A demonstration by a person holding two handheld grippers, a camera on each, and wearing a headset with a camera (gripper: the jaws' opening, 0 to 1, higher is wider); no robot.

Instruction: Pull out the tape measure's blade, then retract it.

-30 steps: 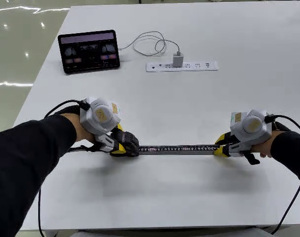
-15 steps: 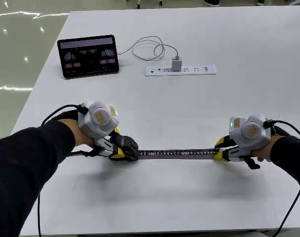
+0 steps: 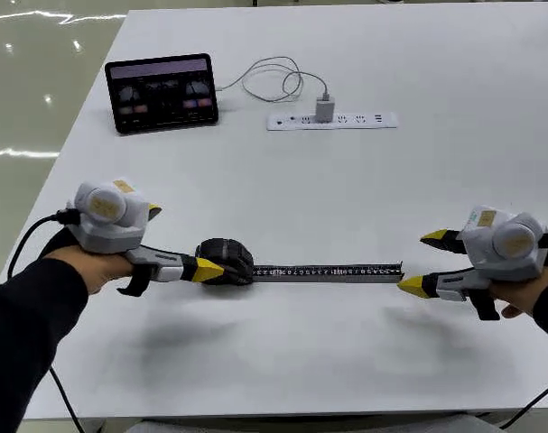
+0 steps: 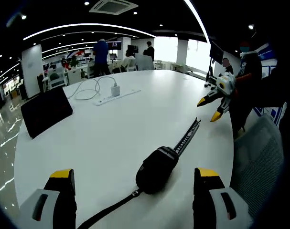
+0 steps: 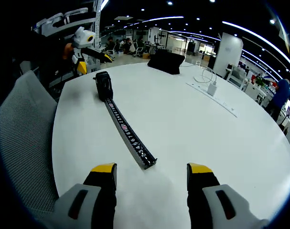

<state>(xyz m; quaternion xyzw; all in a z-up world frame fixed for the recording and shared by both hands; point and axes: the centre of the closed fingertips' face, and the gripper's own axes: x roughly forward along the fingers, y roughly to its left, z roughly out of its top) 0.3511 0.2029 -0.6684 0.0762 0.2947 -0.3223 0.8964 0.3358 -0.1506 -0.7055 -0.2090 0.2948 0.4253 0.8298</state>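
Both grippers have their jaws spread wide and hold nothing. The left gripper (image 3: 181, 240) flanks the black, rounded, rubbery-looking tape measure case (image 3: 225, 262) without clamping it. The right gripper (image 3: 422, 262) hovers just beyond the free tip of the narrow, numbered metal blade (image 3: 328, 271). Case and blade lie flat on the white table (image 3: 346, 180), towards the person's edge. The long axis runs straight across the person's front, with the case at the left and the blade tip pointing at the right gripper. The case looks compact, rigid and grippy, and is best pinched across its flat sides. The blade is probably thin, springy and quick to kink or snap back, so its end is the safer hold.
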